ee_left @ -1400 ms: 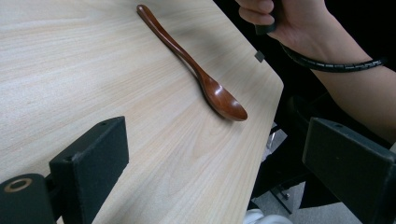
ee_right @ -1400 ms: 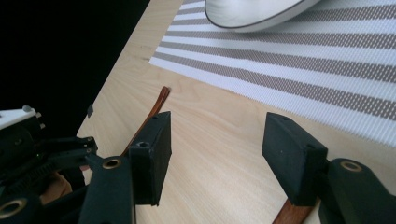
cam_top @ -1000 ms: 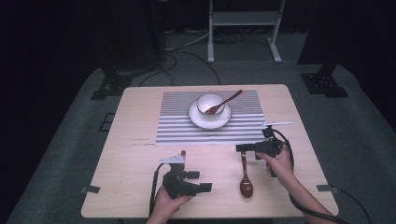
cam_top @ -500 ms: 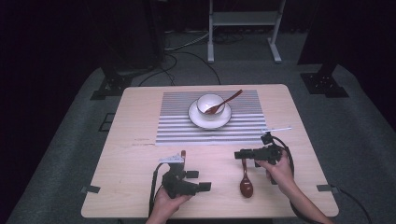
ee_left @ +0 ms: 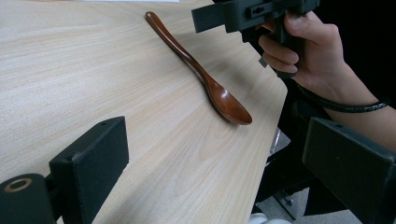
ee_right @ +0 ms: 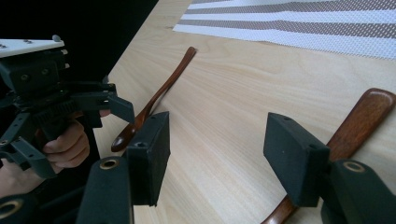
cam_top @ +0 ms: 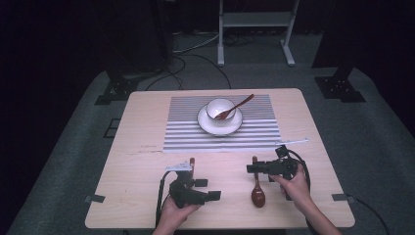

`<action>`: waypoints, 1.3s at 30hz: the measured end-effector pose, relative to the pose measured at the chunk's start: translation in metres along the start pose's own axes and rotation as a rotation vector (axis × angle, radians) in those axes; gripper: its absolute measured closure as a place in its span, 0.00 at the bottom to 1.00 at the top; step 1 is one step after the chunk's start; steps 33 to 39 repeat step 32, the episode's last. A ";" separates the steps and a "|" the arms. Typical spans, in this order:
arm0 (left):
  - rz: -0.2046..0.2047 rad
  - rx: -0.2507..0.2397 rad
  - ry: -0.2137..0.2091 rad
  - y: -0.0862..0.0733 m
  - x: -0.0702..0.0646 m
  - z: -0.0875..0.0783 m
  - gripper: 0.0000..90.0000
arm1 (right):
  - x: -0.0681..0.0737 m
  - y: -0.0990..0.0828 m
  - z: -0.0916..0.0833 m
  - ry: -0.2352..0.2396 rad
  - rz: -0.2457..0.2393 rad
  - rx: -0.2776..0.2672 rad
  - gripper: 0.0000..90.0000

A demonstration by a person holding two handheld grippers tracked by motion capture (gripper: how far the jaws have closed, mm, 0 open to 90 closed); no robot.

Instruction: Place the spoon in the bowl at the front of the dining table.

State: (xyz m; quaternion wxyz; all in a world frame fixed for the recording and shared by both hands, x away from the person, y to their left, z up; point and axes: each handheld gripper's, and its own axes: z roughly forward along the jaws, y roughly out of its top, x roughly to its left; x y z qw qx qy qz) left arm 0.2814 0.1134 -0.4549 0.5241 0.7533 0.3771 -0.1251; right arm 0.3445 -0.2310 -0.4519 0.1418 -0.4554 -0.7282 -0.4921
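Right gripper (cam_top: 250, 169) spread, empty, just above brown spoon (cam_top: 258, 188); left gripper (cam_top: 211, 190) spread, empty. Second spoon (ee_right: 154, 100) beside left gripper. Bowl (cam_top: 220, 108), mat (cam_top: 186, 134) well apart.

You work at a pale wooden table (cam_top: 147, 142) whose top occupies the centre and lower part of the frame. It stands on grey carpet (cam_top: 372, 147), which spreads to both sides and toward the top. At upper centre, note the white metal stand (cam_top: 254, 19) with two legs resting on the carpet. Black cables (cam_top: 195, 58) trail across the floor at upper left of centre. Dark stand bases (cam_top: 115, 90) (cam_top: 340, 88) sit beyond the table's far corners. The surroundings fall into darkness; light concentrates on the table.
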 end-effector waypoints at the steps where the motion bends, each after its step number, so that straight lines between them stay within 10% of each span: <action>1: 0.000 0.000 0.000 0.000 0.000 0.000 0.07 | 0.000 -0.001 -0.001 0.002 0.002 -0.001 0.44; 39: 0.014 0.001 0.012 -0.001 0.000 -0.001 0.07 | 0.003 -0.041 -0.011 0.064 -0.007 -0.087 0.42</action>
